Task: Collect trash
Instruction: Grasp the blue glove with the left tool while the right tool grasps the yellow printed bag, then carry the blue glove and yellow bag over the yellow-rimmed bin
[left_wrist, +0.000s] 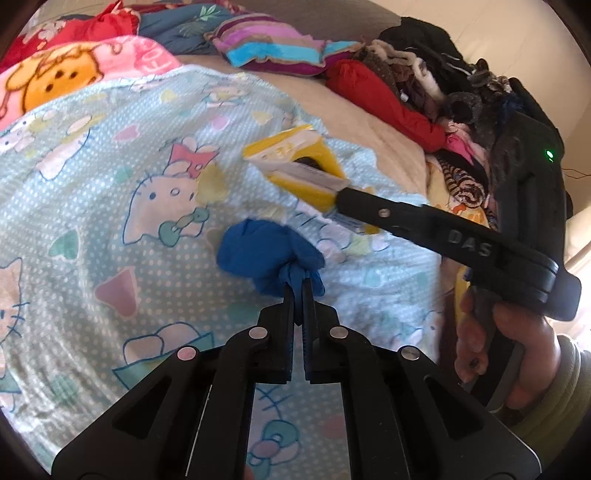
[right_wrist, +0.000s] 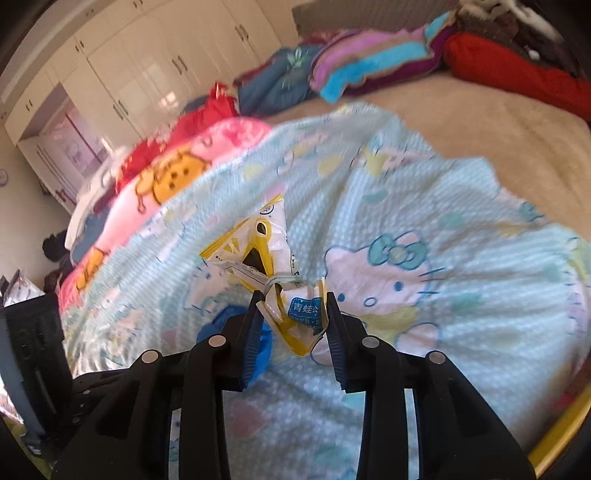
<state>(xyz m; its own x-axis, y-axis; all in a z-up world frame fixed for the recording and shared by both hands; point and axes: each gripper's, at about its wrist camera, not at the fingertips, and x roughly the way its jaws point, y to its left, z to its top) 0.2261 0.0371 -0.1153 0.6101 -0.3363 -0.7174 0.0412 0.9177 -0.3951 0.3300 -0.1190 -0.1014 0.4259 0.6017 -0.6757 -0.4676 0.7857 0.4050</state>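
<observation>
My left gripper (left_wrist: 299, 286) is shut on a crumpled blue glove (left_wrist: 267, 251) and holds it just above a light-blue Hello Kitty blanket (left_wrist: 110, 206). The glove also shows in the right wrist view (right_wrist: 229, 325), below my left finger. My right gripper (right_wrist: 291, 299) has a crumpled yellow-and-white plastic wrapper (right_wrist: 266, 251) between its fingers, with the jaws part-way apart around it. In the left wrist view the right gripper (left_wrist: 341, 194) reaches in from the right and holds the wrapper (left_wrist: 295, 158) above the blanket.
A bed with a beige sheet (left_wrist: 373, 125) carries a pile of clothes (left_wrist: 443, 92) at the right and folded blankets (left_wrist: 269, 44) at the back. White wardrobes (right_wrist: 147, 66) stand beyond the bed. A pink cartoon blanket (right_wrist: 184, 166) lies at the left.
</observation>
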